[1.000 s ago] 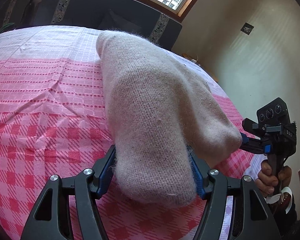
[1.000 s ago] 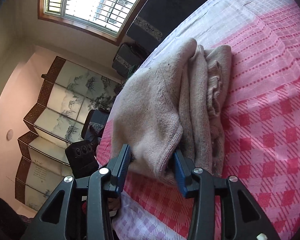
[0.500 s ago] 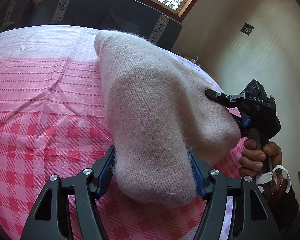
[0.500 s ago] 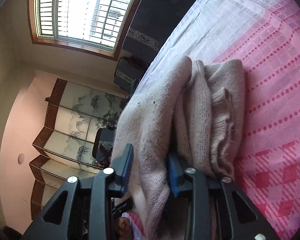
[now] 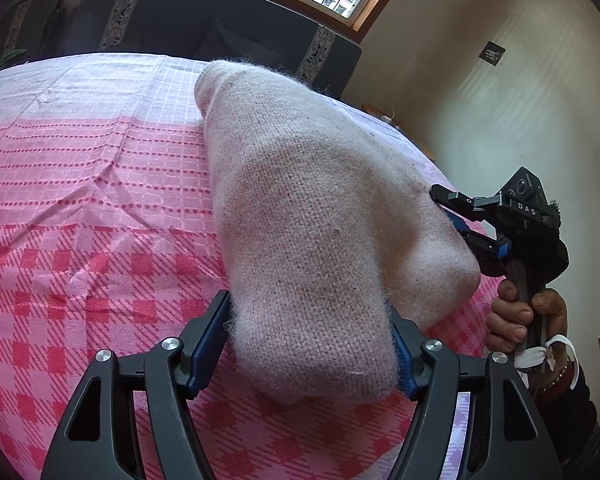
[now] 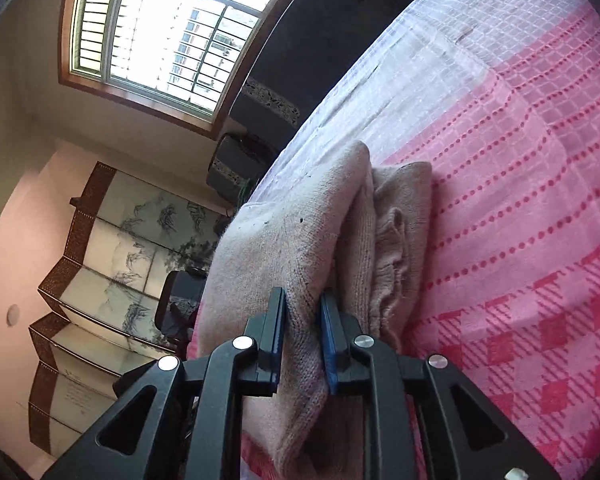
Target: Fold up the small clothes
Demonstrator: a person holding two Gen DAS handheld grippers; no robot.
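Note:
A pale beige knitted garment (image 5: 320,208) lies folded in thick layers on the pink checked bedcloth (image 5: 80,200). My left gripper (image 5: 306,320) is shut on its bulky near end, with both blue pads pressed into the knit. My right gripper (image 5: 456,216) comes in from the right side, held by a person's hand (image 5: 516,316). In the right wrist view, the right gripper (image 6: 303,300) pinches the top layer of the garment (image 6: 268,256). Its jaws are opening slightly, and the pads still touch the fabric. Lower folded layers (image 6: 396,240) lie beside it on the cloth.
The pink bedcloth (image 6: 520,200) spreads wide to the left of the garment and beyond it. A dark sofa (image 5: 220,20) stands past the far edge under a window (image 6: 160,28). A painted folding screen (image 6: 100,260) stands across the room.
The right gripper moved in along the garment's side, rolled, and narrowed its jaws from a wide hold to a pinch on the top layer. The left gripper stayed put.

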